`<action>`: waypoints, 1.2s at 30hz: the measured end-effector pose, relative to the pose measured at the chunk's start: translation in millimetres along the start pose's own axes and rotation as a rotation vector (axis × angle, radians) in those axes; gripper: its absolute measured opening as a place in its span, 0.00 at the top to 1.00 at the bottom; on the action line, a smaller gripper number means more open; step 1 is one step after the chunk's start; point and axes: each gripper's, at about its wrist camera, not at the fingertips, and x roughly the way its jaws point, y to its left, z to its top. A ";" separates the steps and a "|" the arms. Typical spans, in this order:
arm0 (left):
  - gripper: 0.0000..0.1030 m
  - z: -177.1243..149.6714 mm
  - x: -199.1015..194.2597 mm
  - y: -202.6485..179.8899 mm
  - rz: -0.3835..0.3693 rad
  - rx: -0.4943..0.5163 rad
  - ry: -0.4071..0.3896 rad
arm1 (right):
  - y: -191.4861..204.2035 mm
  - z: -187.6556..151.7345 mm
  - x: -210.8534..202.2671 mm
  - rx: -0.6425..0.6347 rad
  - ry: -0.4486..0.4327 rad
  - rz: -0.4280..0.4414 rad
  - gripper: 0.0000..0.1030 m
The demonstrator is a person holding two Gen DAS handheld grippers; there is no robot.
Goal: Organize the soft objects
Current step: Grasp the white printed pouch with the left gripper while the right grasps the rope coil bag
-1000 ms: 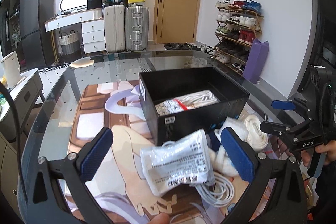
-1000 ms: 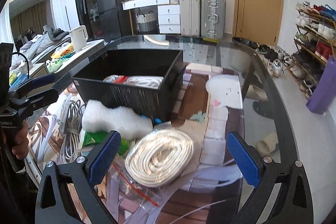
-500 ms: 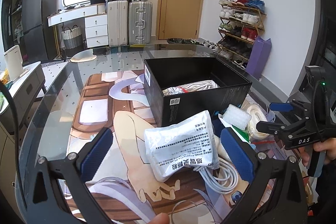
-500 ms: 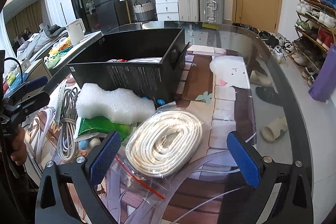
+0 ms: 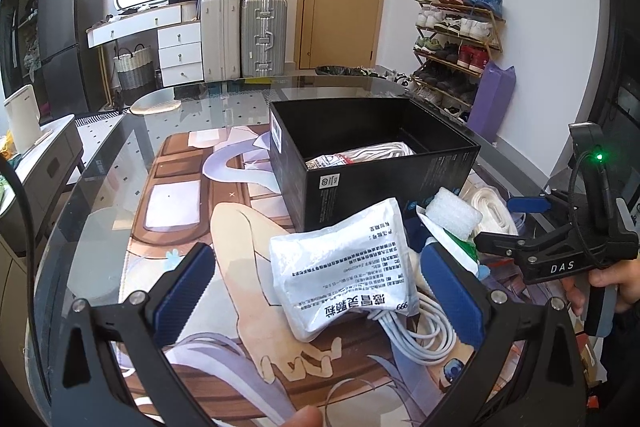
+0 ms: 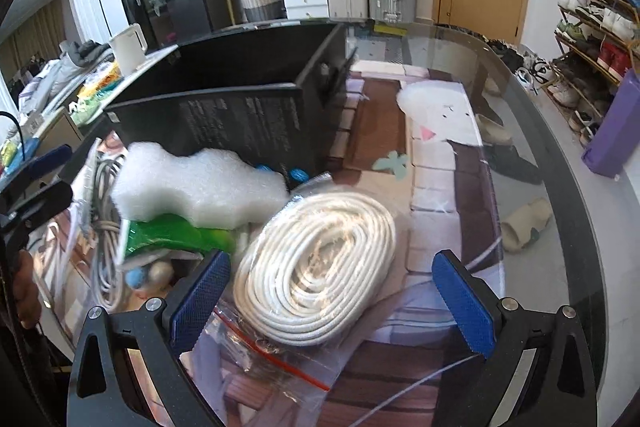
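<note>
Both claws spread wide over soft items beside the black box [image 5: 372, 163].

White packet [image 5: 344, 267] lies between the left gripper [image 5: 320, 291] fingers, long axis toward 1 o'clock. Only the right view shows the bagged rope coil [image 6: 316, 259] between the right gripper [image 6: 332, 299] fingers, foam [image 6: 196, 187] at 10 o'clock.

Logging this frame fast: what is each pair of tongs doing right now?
Left tongs: open, empty, straddling the white pouch.
Right tongs: open, empty, straddling the bagged white rope coil.
</note>
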 end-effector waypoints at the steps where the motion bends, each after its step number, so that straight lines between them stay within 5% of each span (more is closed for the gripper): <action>1: 0.00 0.1 0.3 0.4 0.000 -0.001 0.001 | -2.1 0.1 0.0 -0.005 0.006 -0.001 0.01; 21: 0.00 -0.4 4.0 1.5 -0.008 -0.002 0.015 | -0.2 1.0 3.7 -0.005 0.012 -0.029 0.02; 26: 0.00 -0.4 4.2 1.4 -0.011 -0.003 0.020 | -2.0 1.6 0.3 -0.007 -0.006 -0.033 0.20; 28: 0.00 -0.1 4.3 1.2 -0.012 -0.002 0.020 | -1.8 1.3 -1.7 -0.016 -0.013 -0.031 0.35; 36: 0.00 -1.2 6.6 0.5 -0.021 -0.007 0.029 | -4.7 0.2 -5.6 -0.021 -0.034 -0.004 0.54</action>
